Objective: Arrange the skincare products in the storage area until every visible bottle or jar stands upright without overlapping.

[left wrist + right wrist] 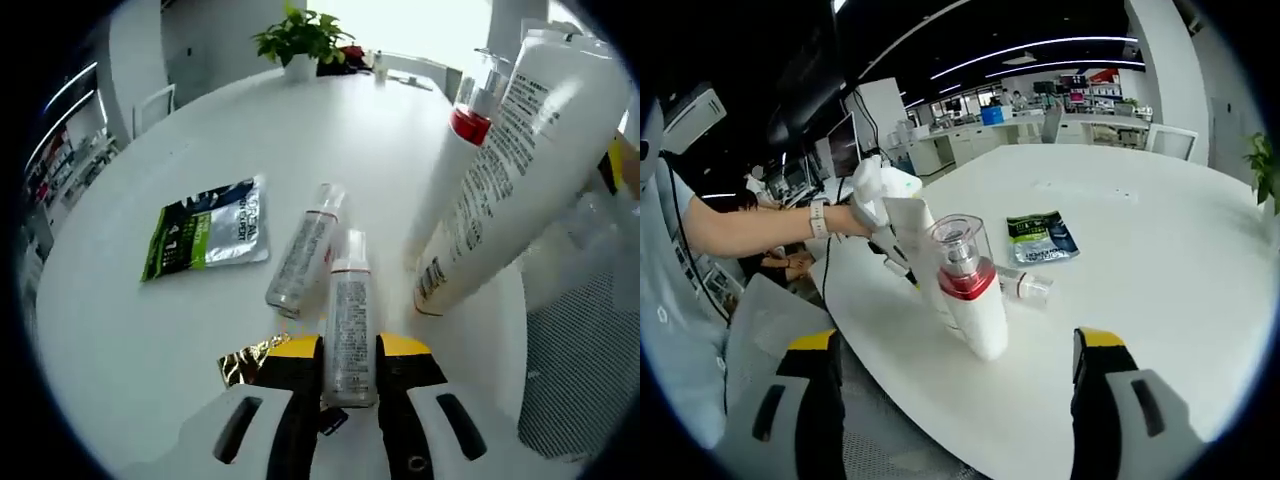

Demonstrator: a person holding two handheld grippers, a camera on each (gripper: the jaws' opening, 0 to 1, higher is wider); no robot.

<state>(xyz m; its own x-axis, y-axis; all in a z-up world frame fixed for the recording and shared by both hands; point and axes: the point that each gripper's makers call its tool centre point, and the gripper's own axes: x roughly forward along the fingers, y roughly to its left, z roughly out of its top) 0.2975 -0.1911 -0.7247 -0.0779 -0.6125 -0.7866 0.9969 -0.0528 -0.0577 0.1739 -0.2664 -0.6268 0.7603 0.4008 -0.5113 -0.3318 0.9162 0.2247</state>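
My left gripper [350, 345] is shut on a slim clear bottle with a white cap [349, 300], which points away along the jaws. A second slim bottle [305, 250] [1025, 287] lies flat on the white table. To the right, a large white tube [530, 170] [908, 235] and a pump bottle with a red collar and clear cap [470, 115] [970, 285] stand close together near the table edge. My right gripper [958, 345] is wide open in front of the pump bottle, holding nothing. The left gripper [875, 205] appears behind the tube, held by a hand.
A green and silver sachet [205, 232] [1040, 238] lies flat beyond the bottles. A scrap of gold foil [245, 362] sits by my left jaw. A potted plant [300, 40] stands at the table's far side. A person's arm [750, 225] reaches in from the left.
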